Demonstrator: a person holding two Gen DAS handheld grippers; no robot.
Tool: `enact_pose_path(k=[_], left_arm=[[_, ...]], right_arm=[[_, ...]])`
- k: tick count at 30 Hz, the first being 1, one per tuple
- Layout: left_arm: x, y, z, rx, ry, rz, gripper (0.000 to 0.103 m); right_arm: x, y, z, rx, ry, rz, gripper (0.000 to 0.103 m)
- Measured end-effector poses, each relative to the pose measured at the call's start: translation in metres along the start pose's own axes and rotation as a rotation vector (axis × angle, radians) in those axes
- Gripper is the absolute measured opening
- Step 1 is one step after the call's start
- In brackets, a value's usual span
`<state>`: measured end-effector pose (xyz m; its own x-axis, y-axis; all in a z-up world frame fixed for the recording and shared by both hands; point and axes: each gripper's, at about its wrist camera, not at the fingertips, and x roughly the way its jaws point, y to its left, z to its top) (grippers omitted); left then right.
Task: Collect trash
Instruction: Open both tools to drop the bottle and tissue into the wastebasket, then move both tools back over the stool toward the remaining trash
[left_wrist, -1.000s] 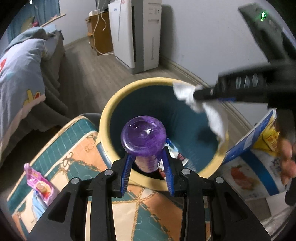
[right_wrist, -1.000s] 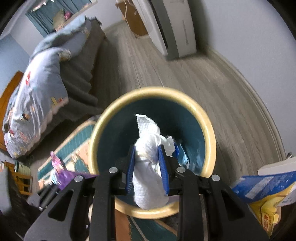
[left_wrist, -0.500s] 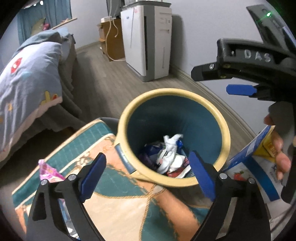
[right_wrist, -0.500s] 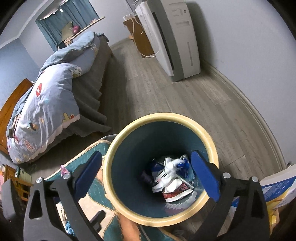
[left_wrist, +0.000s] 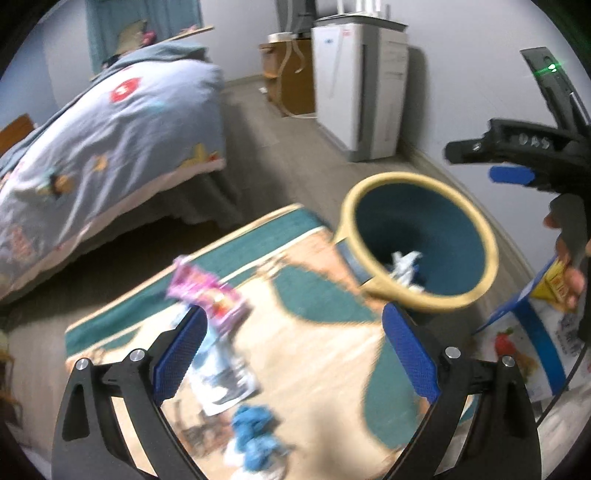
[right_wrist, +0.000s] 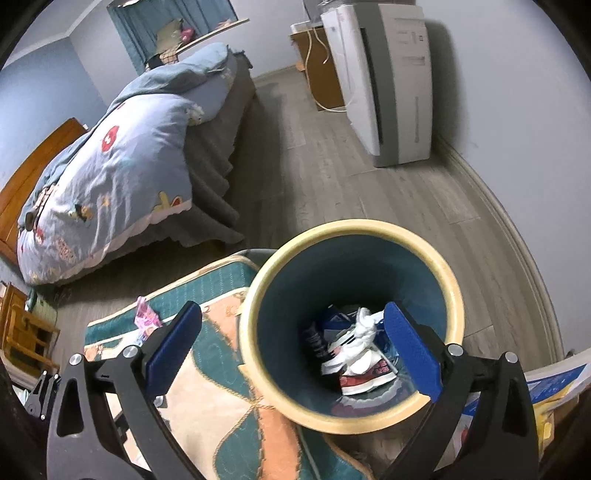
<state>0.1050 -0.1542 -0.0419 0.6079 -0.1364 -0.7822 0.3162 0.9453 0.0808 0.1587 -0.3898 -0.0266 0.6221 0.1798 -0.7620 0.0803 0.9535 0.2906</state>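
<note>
Grey plank flooring runs between a bed (right_wrist: 110, 177) with a pale blue quilt and a white appliance (right_wrist: 391, 85) against the wall, and a teal-and-peach patterned rug (left_wrist: 314, 332) covers the near floor. At the rug's edge toward the wall stands the trash bin (right_wrist: 258, 295), upright, its cream rim and open mouth facing up; inside lie crumpled white tissue (right_wrist: 364, 321) and printed wrappers.

On the rug, well away from the bin toward the bed, a pink snack wrapper (left_wrist: 207, 291) lies with its long axis slanting from the bed side toward the bin. Just beside it is a clear plastic package (left_wrist: 221, 373), and nearer the camera a crumpled blue piece (left_wrist: 258, 439); blur hides their print.

Left gripper (left_wrist: 295, 354) hovers above the rug, fingers spread wide and holding nothing, tilted down at the litter. Right gripper (right_wrist: 291, 354) points down over the bin's mouth, fingers likewise wide apart and bare. Seen from the left camera, its black body bears the raised letters "DAS".
</note>
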Motion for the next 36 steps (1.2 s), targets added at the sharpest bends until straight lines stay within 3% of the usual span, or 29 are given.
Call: enact_pose_path(k=[6, 12, 21, 27, 34, 36], left_arm=[[-0.026, 0.04, -0.032, -0.032, 0.02, 0.072, 0.095], [-0.053, 0.073, -0.066, -0.119, 0.043, 0.082, 0.095], [-0.056, 0.106, -0.114, -0.155, 0.103, 0.138, 0.095], [-0.042, 0.117, -0.135, -0.205, 0.154, 0.081, 0.095], [-0.009, 0.089, -0.154, -0.219, 0.235, -0.072, 0.095], [-0.002, 0.081, -0.154, -0.193, 0.248, -0.084, 0.094]], right_arm=[[-0.004, 0.028, -0.015, 0.003, 0.038, 0.026, 0.097], [-0.015, 0.068, -0.042, -0.039, 0.072, 0.009, 0.097], [-0.017, 0.129, -0.083, -0.114, 0.112, 0.034, 0.097], [-0.005, 0.14, -0.102, -0.064, 0.155, 0.043, 0.097], [0.005, 0.144, -0.106, -0.08, 0.168, -0.002, 0.097], [0.01, 0.142, -0.106, -0.079, 0.178, -0.01, 0.097]])
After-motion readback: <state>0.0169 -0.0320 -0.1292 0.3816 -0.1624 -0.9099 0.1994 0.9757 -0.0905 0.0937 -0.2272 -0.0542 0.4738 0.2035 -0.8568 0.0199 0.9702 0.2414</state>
